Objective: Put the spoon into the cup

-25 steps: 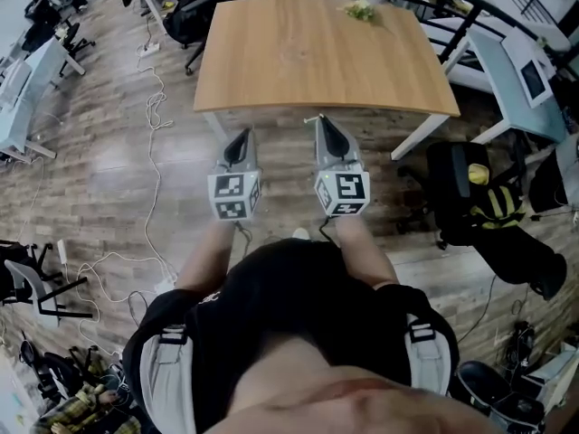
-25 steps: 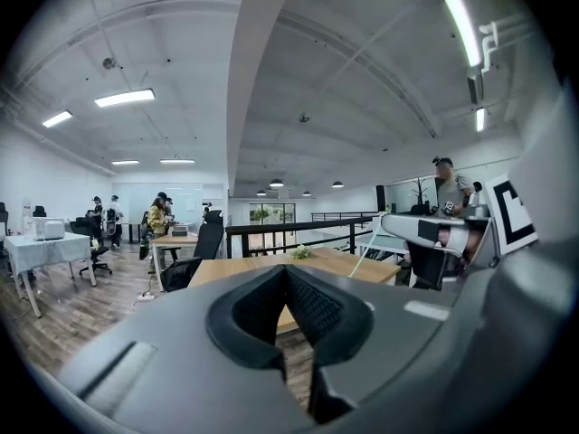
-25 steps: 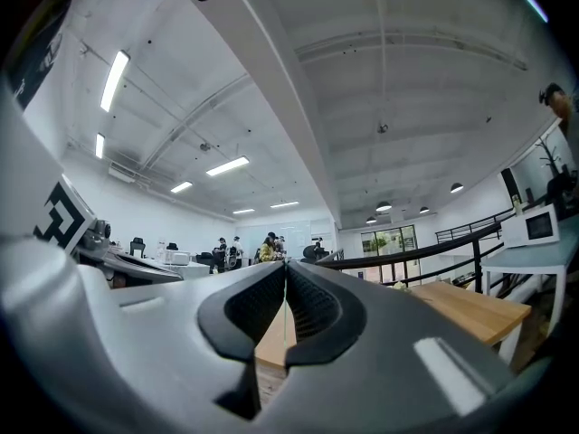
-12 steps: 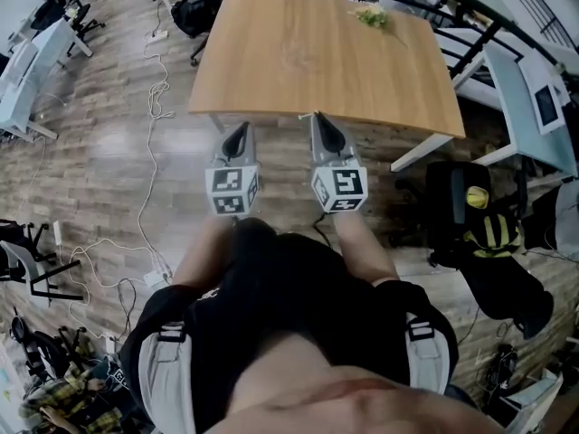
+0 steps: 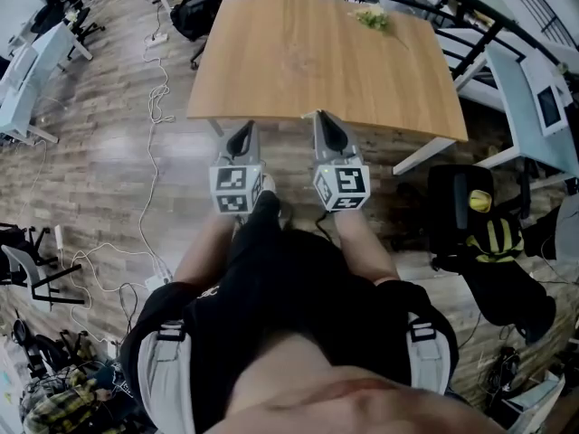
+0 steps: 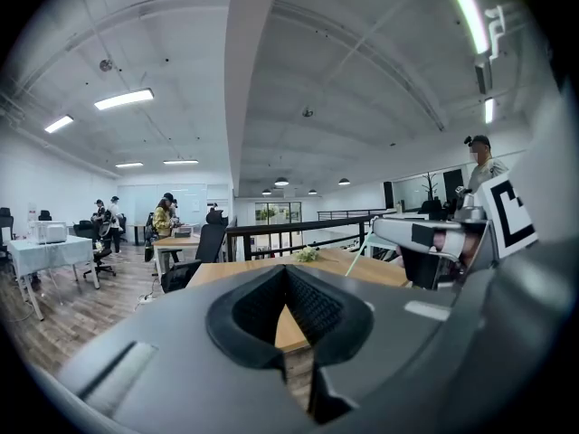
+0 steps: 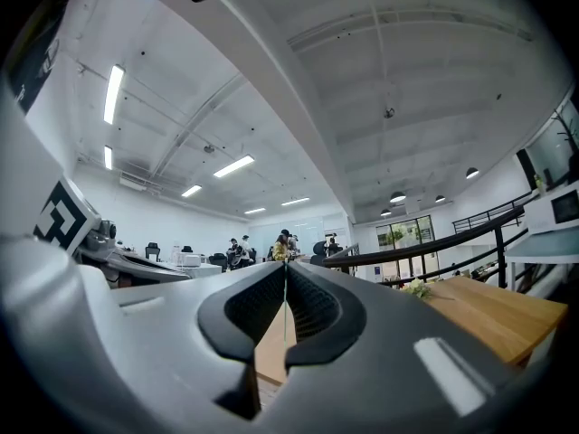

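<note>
— The claws?
— Left claw (image 5: 242, 130) and right claw (image 5: 324, 119) are both clenched on nothing, side by side just short of the counter's (image 5: 317, 61) near edge.
— Spoon, cup?
— Cannot tell. A green sprig (image 5: 373, 18) lies by the counter's far edge.

A rectangular light-brown wooden table (image 5: 317, 61) stands on white angled legs (image 5: 423, 155) over a grey-brown plank floor (image 5: 109, 152). On its top lies one small bunch of green-and-white flowers (image 5: 374, 18), near the far edge, at about 1 o'clock from the table's middle.
</note>
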A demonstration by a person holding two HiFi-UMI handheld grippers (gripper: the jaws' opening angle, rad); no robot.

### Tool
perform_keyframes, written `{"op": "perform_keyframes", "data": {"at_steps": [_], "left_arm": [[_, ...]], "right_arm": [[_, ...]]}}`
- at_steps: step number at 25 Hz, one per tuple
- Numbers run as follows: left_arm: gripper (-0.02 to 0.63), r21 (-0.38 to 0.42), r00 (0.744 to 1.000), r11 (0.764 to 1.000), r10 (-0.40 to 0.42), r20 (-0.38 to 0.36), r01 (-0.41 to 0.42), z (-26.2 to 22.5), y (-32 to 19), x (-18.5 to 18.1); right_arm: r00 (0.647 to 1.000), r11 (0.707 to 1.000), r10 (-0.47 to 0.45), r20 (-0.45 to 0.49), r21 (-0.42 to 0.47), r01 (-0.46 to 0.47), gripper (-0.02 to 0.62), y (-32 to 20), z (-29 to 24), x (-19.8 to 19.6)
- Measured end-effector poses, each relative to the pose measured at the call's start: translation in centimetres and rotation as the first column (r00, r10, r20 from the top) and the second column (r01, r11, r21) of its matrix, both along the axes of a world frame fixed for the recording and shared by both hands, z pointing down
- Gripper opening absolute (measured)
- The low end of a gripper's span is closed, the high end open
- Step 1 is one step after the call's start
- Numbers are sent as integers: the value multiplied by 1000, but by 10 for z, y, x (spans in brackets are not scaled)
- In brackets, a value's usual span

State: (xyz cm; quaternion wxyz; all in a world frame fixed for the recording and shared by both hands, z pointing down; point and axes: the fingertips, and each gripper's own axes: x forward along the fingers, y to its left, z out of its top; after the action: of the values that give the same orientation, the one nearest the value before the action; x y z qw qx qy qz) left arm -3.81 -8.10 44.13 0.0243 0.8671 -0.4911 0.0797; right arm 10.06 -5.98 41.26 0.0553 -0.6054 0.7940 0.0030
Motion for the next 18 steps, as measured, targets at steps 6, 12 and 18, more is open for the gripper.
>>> {"op": "perform_keyframes", "data": {"at_steps": [6, 12, 18], "left_arm": [[11, -12, 1000, 1000, -3, -18, 3, 12, -28, -6], [11, -38, 999, 999, 6, -36, -7, 24, -75, -3], [11, -54, 999, 998, 27, -38, -29, 29, -142, 3]], "right_arm": [[1000, 1000, -11, -9, -14, 11, 6, -25, 11, -10], [1000, 999, -10, -27, -41, 9, 6, -70, 20, -10], [999, 998, 1, -36, -56, -3, 6, -136, 23, -6]]}}
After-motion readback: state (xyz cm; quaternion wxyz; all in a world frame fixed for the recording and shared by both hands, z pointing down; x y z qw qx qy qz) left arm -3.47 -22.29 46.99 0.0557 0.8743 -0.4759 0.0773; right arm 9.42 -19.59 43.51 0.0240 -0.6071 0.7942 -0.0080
